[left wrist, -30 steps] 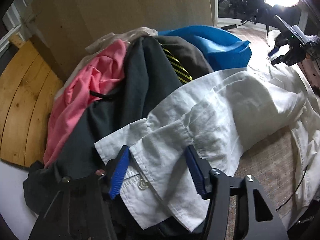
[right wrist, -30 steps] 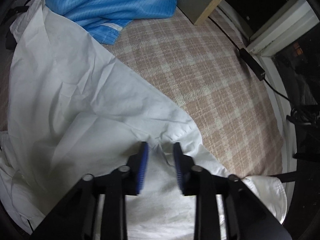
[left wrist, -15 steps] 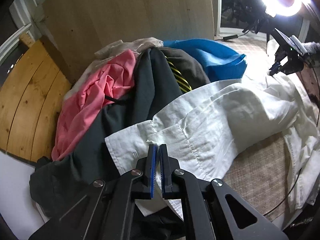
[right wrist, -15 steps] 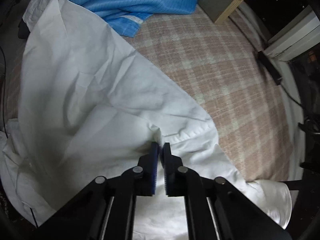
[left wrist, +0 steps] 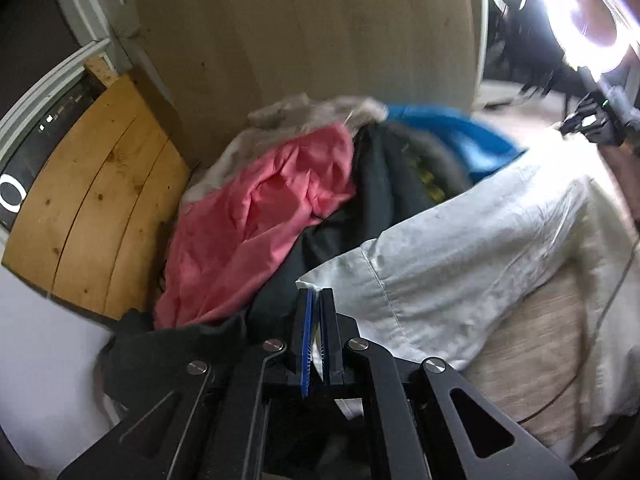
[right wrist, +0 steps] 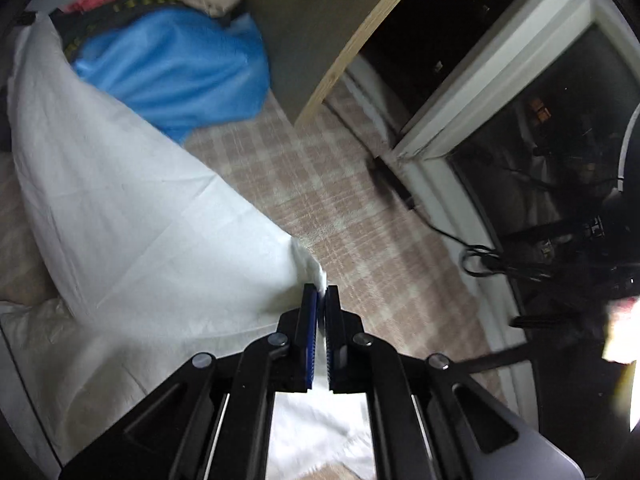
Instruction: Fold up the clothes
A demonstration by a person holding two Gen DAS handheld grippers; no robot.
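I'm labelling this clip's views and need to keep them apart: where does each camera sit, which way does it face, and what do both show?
Left wrist: sits on the left gripper, looking down along its shut blue-padded fingers at the crumpled white cotton shirt and a pile with a pink garment; only the gripper's black arms show.
Right wrist: sits on the right gripper, facing down at the same shirt on a pink checked cloth; only its black arms show.
Shared: the shirt, the bright blue garment, the pile.
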